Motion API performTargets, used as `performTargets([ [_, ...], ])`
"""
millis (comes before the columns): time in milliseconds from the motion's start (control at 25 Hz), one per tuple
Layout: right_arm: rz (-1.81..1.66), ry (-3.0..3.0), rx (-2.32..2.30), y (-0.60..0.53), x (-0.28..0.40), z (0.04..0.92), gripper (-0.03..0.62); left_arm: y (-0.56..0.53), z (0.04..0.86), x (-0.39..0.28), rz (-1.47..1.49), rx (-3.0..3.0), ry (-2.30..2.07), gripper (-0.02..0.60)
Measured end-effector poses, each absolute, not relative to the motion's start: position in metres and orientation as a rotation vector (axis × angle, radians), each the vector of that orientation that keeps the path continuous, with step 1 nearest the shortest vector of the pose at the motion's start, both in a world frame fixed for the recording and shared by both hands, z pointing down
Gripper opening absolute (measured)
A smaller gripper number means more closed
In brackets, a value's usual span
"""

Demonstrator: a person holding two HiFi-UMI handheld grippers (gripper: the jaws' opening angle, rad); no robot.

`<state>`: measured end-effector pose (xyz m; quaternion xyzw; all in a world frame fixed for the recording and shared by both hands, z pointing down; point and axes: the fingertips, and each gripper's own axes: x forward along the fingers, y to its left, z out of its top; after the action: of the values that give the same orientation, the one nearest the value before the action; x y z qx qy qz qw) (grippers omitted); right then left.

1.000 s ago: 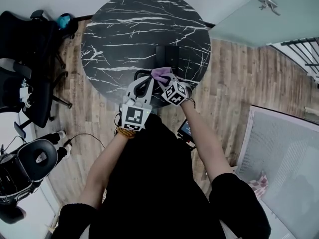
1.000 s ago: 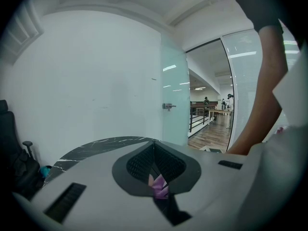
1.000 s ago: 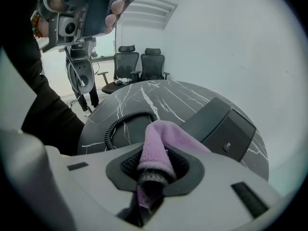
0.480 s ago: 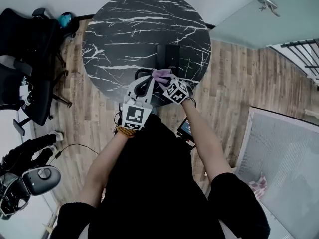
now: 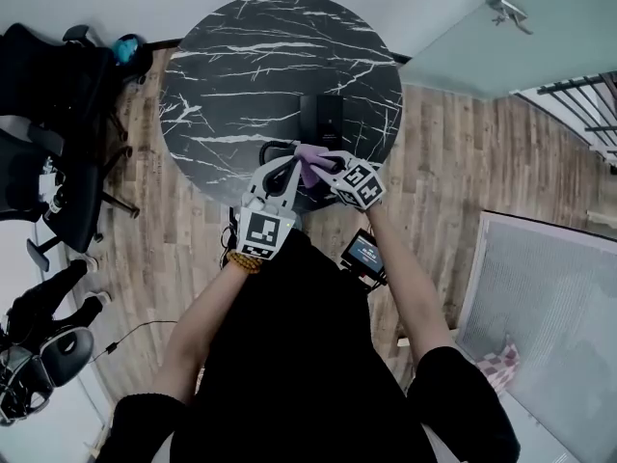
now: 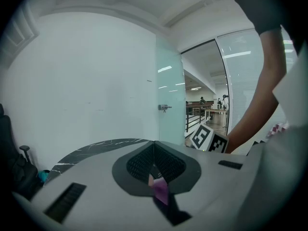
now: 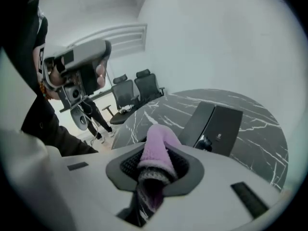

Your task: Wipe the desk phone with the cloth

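Black marbled round surface carries the dark desk phone near its closer edge; just in front of it, above the rim, hangs the purple cloth; the right tongs are clamped on a thick fold of it; the left tongs are pressed together, seemingly nipping a sliver of the same cloth; office chairs stand at left.
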<state>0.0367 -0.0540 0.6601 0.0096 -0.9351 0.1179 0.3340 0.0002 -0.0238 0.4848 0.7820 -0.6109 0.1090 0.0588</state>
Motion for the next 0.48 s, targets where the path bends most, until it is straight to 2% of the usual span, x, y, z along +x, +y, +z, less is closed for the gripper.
performTargets([
  [480,0.135,-2.637,0.213,-0.110,0.029,0.569,0.083,-0.028,0.484,-0.003,0.336,2.378,-1.851,0.014],
])
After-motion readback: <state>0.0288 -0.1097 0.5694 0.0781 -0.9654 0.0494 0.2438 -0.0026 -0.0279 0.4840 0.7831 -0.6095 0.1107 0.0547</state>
